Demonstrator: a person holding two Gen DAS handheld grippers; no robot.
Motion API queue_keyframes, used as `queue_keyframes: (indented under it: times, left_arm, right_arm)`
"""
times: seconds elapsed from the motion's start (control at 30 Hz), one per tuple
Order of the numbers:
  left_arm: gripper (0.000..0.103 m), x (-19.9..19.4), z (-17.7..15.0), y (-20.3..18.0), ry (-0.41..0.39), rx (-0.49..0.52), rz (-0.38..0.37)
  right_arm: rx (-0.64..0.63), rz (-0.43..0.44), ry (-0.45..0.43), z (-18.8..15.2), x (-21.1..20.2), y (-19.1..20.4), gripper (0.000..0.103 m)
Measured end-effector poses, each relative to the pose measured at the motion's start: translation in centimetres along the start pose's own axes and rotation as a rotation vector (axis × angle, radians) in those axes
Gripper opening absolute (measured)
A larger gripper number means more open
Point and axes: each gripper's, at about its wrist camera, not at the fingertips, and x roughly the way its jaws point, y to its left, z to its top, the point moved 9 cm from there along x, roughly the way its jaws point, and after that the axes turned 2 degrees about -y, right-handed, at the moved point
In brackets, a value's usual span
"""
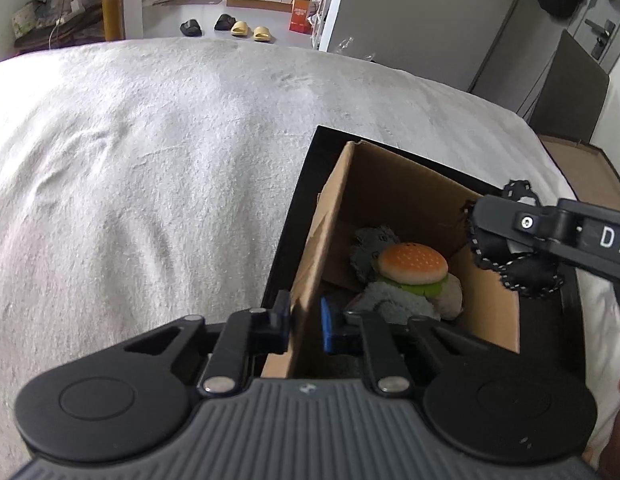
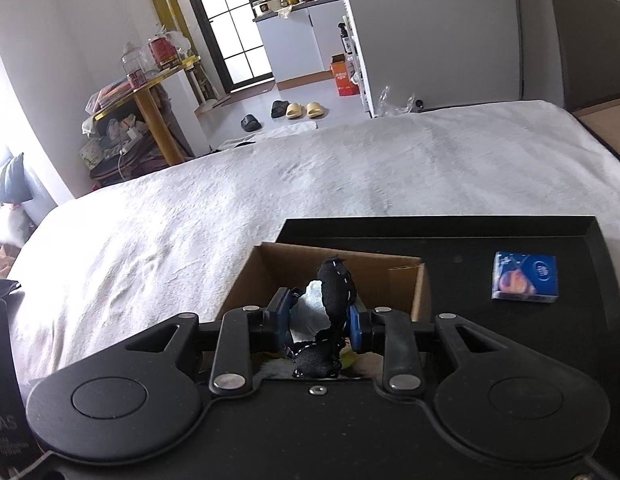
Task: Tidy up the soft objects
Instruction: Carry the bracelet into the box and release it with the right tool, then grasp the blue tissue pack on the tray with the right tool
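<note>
White fleecy bed cover fills most of both views; beyond it a tiled floor with slippers. On the bed lies a black tray, and on the tray stands an open cardboard box.

Our left claw is clamped on the box's near wall, one finger outside, the blue pad inside. Just ahead of it, at the box bottom, we see a burger plush lying on grey plush pieces.

Our right claw grips a black stitched soft toy, pads pressing its sides, held above the box opening. Right of that claw, on the tray, lies a small blue packet, well apart from the box
</note>
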Motion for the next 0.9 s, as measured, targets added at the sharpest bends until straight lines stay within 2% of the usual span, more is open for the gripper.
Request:
queue_keyframes:
  times: [0.2, 0.23, 0.3, 0.33, 0.7, 0.9]
  left_arm:
    - [0.012, -0.2, 0.0, 0.4, 0.022, -0.037, -0.04]
    - [0.012, -0.2, -0.1, 0.4, 0.023, -0.039, -0.043]
    - [0.012, -0.2, -0.1, 0.4, 0.024, -0.042, -0.042]
    - [0.012, -0.2, -0.2, 0.4, 0.024, -0.042, -0.043]
    - [0.014, -0.7, 0.4, 0.5, 0.018, -0.032, -0.026]
    - [0.016, -0.7, 0.6, 0.1, 0.017, -0.008, 0.01]
  right_arm:
    - [0.053, 0.059, 0.011, -0.1, 0.6, 1.5, 0.033]
    - [0.059, 0.071, 0.013, -0.1, 0.6, 1.6, 0.035]
    - [0.064, 0.073, 0.015, -0.1, 0.5, 1.6, 0.046]
    - [0.063, 0.065, 0.014, -0.2, 0.4, 1.5, 0.047]
    - [0.103, -0.008, 0.009, -0.8, -0.8, -1.9, 0.048]
    - [0.092, -0.04, -0.007, -0.3, -1.4, -3.6, 0.048]
